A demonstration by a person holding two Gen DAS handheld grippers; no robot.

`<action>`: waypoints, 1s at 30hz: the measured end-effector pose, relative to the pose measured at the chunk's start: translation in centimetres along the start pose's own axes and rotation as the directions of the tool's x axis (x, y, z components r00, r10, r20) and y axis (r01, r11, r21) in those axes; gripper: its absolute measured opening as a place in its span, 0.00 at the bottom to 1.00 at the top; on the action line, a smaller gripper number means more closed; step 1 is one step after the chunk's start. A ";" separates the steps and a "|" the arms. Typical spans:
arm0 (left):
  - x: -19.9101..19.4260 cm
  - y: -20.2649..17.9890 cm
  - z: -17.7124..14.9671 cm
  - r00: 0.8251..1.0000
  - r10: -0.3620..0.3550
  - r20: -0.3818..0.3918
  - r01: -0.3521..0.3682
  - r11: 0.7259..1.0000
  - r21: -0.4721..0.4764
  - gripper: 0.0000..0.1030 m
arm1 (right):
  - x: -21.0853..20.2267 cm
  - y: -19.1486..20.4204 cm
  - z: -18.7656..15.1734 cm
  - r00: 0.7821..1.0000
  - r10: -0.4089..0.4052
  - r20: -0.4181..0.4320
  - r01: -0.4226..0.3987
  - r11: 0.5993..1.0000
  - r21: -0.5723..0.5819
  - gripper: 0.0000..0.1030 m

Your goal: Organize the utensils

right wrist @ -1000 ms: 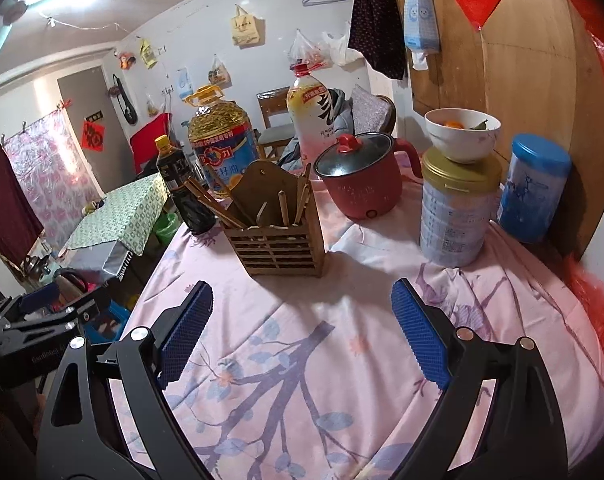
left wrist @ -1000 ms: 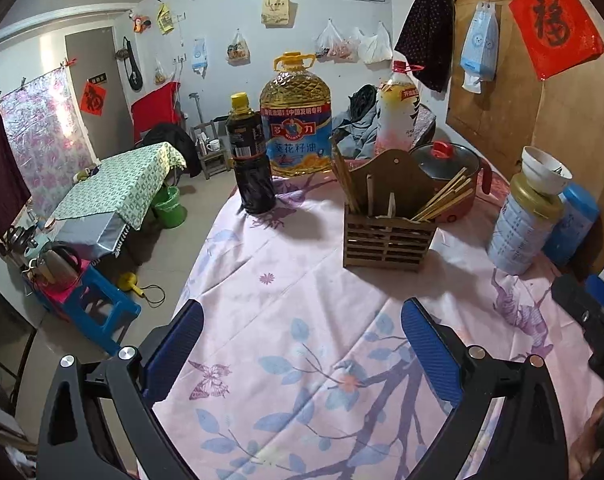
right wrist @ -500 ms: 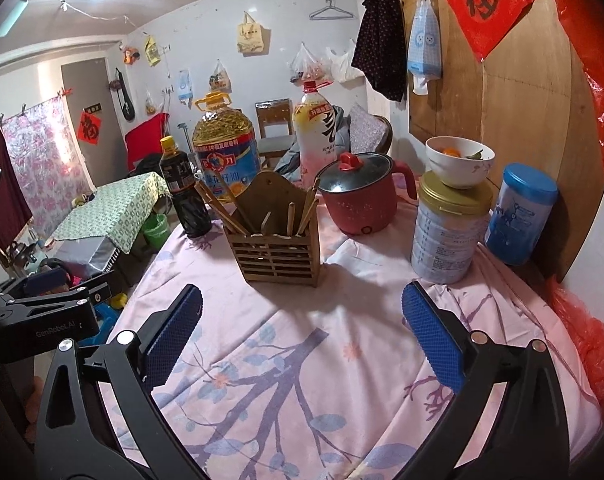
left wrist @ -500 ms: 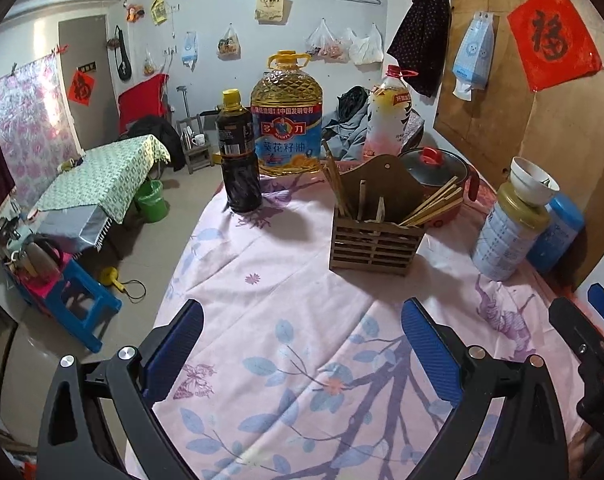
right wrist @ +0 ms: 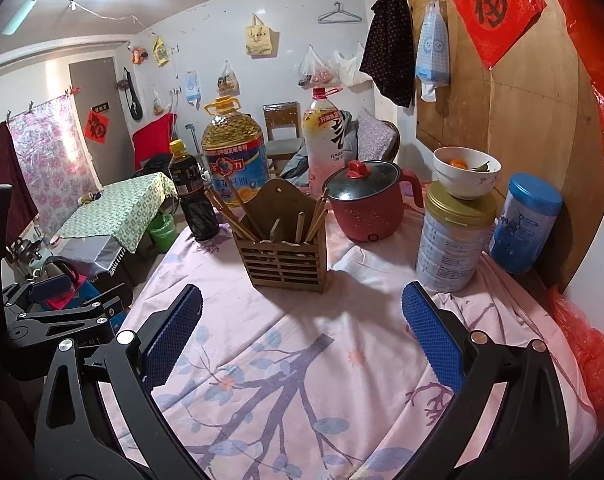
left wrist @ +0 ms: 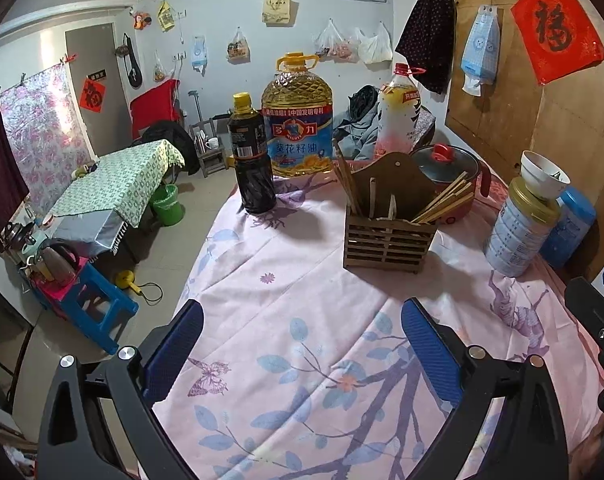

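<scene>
Right wrist view: both the right gripper (right wrist: 302,332) and left gripper (left wrist: 302,344) gape empty before the utensil holder (right wrist: 287,258).

Bare cloth on the bench (right wrist: 302,360) lies open up to the utensil holder (right wrist: 288,258). Beyond it stand a dark bottle (right wrist: 192,200), a red pot (right wrist: 368,204) and a tin (right wrist: 454,248), hemming its sides and back.

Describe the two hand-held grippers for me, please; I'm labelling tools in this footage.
The left hand-held gripper and the right hand-held gripper look alike: black angular frames with triangular cut-outs, silver pivot bolts, and two fingers faced with blue, finely textured pads. In the right wrist view, small white lettering on the left one's body is unreadable.
</scene>
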State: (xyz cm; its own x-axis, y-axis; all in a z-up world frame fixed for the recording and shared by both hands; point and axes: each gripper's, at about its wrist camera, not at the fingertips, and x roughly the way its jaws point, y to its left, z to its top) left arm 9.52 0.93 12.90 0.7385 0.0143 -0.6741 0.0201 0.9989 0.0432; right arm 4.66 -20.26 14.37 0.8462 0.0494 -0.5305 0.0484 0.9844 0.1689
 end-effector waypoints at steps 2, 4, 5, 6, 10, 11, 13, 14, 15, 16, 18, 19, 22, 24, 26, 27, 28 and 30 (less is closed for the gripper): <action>-0.1 -0.1 0.1 1.000 -0.001 0.003 0.001 1.000 0.002 0.94 | -0.1 -0.1 0.0 1.000 0.001 0.002 -0.001 1.000 0.005 0.94; -0.2 -0.1 0.1 1.000 0.000 0.005 0.000 1.000 0.005 0.94 | -0.1 -0.2 0.0 1.000 0.003 0.003 -0.003 1.000 0.009 0.94; -0.2 -0.1 0.1 1.000 0.001 0.006 -0.001 1.000 0.004 0.94 | -0.1 -0.2 0.0 1.000 0.003 0.003 -0.003 1.000 0.012 0.94; -0.3 -0.2 0.1 1.000 0.004 0.011 -0.004 1.000 0.003 0.94 | -0.1 -0.4 0.1 1.000 0.004 0.003 -0.004 1.000 0.014 0.94; -0.7 -0.3 0.2 0.999 0.020 0.028 -0.020 1.000 0.012 0.94 | -0.1 -0.4 0.1 1.000 0.005 0.004 -0.005 1.000 0.012 0.94; -0.8 -0.3 0.2 0.999 0.026 0.034 -0.026 1.000 0.016 0.94 | -0.1 -0.5 0.1 1.000 0.005 0.005 -0.005 1.000 0.014 0.94; -1.1 -0.4 0.2 0.998 0.041 0.048 -0.042 0.999 0.024 0.94 | -0.1 -0.5 0.1 1.000 0.008 0.003 -0.008 1.000 0.016 0.94; -1.1 -0.5 0.3 0.998 0.039 0.050 -0.040 0.999 0.027 0.94 | -0.1 -0.4 0.1 1.000 0.007 0.003 -0.007 1.000 0.016 0.94; -1.2 -0.6 0.3 0.998 0.035 0.052 -0.037 0.999 0.030 0.94 | -0.1 -0.4 0.1 1.000 0.007 0.004 -0.007 1.000 0.017 0.94; -1.2 -0.6 0.3 0.998 0.036 0.054 -0.037 0.999 0.030 0.94 | -0.1 -0.5 0.1 1.000 0.007 0.004 -0.007 1.000 0.016 0.94; -1.3 -0.6 0.3 0.998 0.032 0.053 -0.034 0.999 0.028 0.94 | -0.1 -0.5 0.1 1.000 0.008 0.004 -0.008 1.000 0.016 0.94; -1.3 -0.6 0.4 0.998 0.028 0.050 -0.029 0.999 0.027 0.94 | -0.1 -0.5 0.1 1.000 0.008 0.004 -0.008 1.000 0.016 0.94; -1.2 -0.6 0.4 0.999 0.019 0.043 -0.021 0.999 0.024 0.94 | 0.0 -0.5 0.1 1.000 0.007 0.002 -0.007 1.000 0.016 0.94; -1.3 -0.6 0.5 0.999 0.020 0.044 -0.021 0.999 0.025 0.94 | -0.1 -0.5 0.1 1.000 0.009 0.004 -0.009 1.000 0.018 0.94; -1.2 -0.5 0.5 0.999 0.017 0.040 -0.018 1.000 0.023 0.94 | -0.1 -0.5 0.1 1.000 0.007 0.004 -0.007 1.000 0.019 0.94; -1.2 -0.5 0.4 0.999 0.016 0.039 -0.017 1.000 0.022 0.94 | -0.1 -0.5 0.1 1.000 0.009 0.003 -0.009 1.000 0.018 0.94; -1.2 -0.6 0.5 0.999 0.017 0.039 -0.018 1.000 0.023 0.94 | -0.1 -0.5 0.1 1.000 0.009 0.003 -0.009 1.000 0.019 0.94; -1.1 -0.6 0.5 0.999 0.019 0.039 -0.020 1.000 0.024 0.94 | -0.1 -0.5 0.1 1.000 0.007 0.003 -0.007 1.000 0.018 0.94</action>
State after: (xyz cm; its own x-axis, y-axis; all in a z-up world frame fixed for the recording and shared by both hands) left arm 8.97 0.31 13.99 0.7646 0.0311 -0.6437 0.0217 0.9970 0.0740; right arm 4.63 -20.81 14.39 0.8484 0.0561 -0.5264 0.0517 0.9808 0.1878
